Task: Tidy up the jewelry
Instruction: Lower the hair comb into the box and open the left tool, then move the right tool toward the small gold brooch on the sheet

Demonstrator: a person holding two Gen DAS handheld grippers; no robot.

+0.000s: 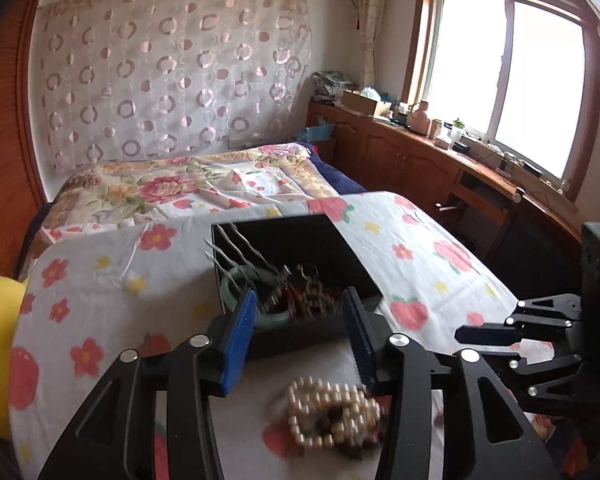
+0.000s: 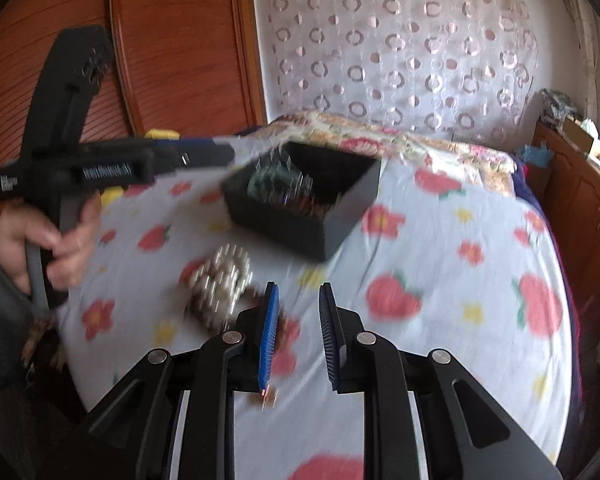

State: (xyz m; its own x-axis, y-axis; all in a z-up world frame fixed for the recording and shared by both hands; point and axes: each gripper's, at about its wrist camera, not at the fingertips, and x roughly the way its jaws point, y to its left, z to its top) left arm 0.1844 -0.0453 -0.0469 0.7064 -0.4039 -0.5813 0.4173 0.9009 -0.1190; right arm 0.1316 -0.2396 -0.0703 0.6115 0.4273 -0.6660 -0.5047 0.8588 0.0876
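Left gripper (image 1: 302,334) hangs with its 2 blue-padded fingers spread wide, holding nothing, above the coiled cream pearl bead strand (image 1: 332,416) lying on the flowered sheet (image 1: 100,280), just short of the open black jewelry box (image 1: 300,240). Right gripper (image 2: 296,336) is parted too, empty, beside the pearls. Best move, I'd say: drop straight down, straddle the whole coil, close gently so no loops trail.

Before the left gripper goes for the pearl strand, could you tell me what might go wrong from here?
The pearl strand lies in a loose pile tangled with darker beads, so a pinch may lift both or drop loops. The black box is already crowded with a green bangle and hairpins; pearls could snag. The floral sheet is soft, so the left gripper may catch fabric.
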